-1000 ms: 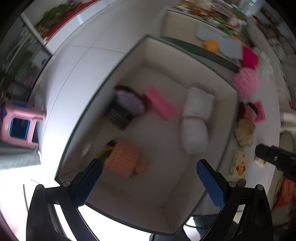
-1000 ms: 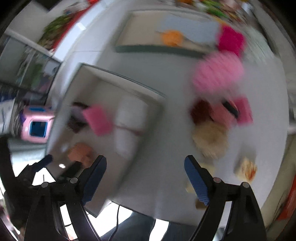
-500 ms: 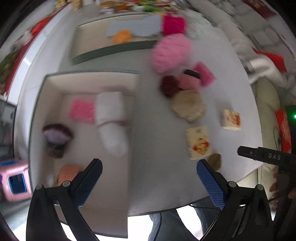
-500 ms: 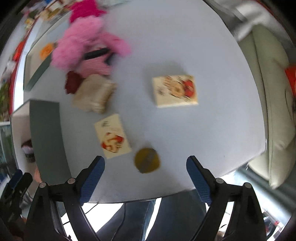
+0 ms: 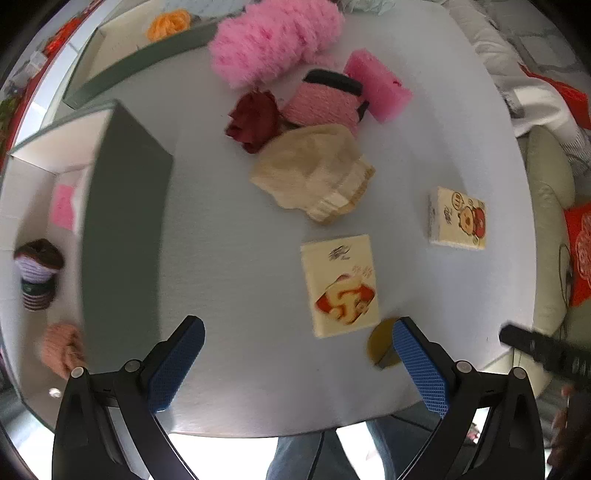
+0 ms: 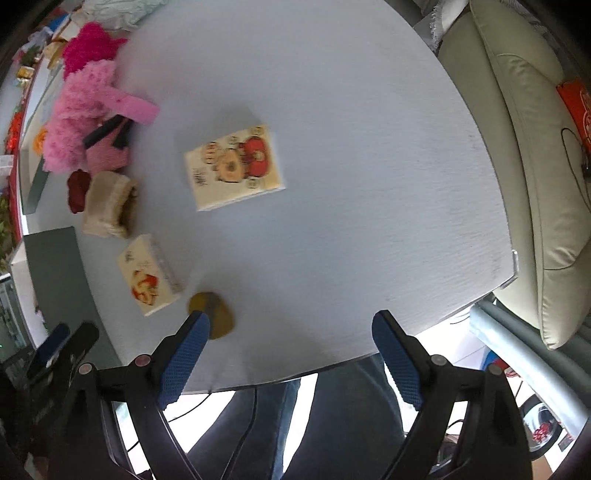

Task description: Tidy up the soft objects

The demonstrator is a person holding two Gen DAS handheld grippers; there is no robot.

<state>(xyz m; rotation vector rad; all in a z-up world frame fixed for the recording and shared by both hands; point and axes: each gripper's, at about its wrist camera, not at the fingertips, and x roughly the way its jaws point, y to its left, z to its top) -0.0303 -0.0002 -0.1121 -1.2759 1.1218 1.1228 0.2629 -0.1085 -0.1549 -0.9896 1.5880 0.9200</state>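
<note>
Left gripper (image 5: 295, 363): jaws apart, empty, above bare table (image 5: 236, 236). Right gripper (image 6: 291, 354): jaws apart, empty, near table edge. Cream knit (image 5: 314, 171), red piece (image 5: 255, 118), pink roll (image 5: 321, 107), pink fluff (image 5: 273, 35) clustered on table. Two printed packs (image 5: 341, 284) (image 5: 458, 219) nearer, apart. Box (image 5: 122, 229) at left: striped knit (image 5: 37, 273), orange knit (image 5: 61, 347) inside.

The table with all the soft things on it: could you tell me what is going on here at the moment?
A person holds two grippers above the table, sorting soft items into a box. Both the left gripper and the right gripper are open and empty. A beige knit hat, a fluffy pink item, a pink sponge and two tissue packs lie on the table; several items are in the box already.
</note>
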